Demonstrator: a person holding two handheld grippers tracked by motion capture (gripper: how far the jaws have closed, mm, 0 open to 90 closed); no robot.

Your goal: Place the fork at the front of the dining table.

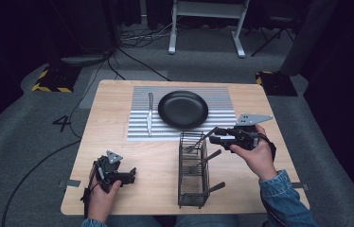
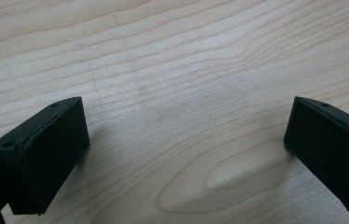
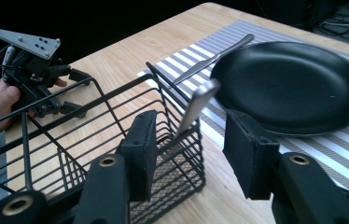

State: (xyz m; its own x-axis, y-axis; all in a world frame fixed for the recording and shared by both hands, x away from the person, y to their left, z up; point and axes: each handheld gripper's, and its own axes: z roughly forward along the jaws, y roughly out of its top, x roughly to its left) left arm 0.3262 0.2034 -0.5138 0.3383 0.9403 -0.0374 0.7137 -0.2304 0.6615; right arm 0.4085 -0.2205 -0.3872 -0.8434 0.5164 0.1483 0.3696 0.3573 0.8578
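One knife (image 1: 150, 113) is already laid on the striped mat (image 1: 139, 133), just left of the black plate (image 1: 183, 109), so the setting looks partly done. Still left, by my read: three pieces of cutlery sticking out of the wire basket (image 1: 193, 189) near the middle of the table (image 1: 118, 156).

Right gripper (image 1: 214, 136) is at the basket's far right corner, going for the top piece (image 1: 202, 140), whose handle leans out toward the plate. In the right gripper view that handle (image 3: 196, 105) stands between the two pads, w/ gaps on both sides; jaws about half wide, not pinching yet. Can't tell if it's a fork or spoon, head is down in the basket.

Left gripper (image 1: 127, 175) sits near the left front edge, resting low over bare wood, jaws wide, nothing between them.

Next probably: close on the handle, lift it clear of the wire, set it on the mat right of the plate. Then two more.
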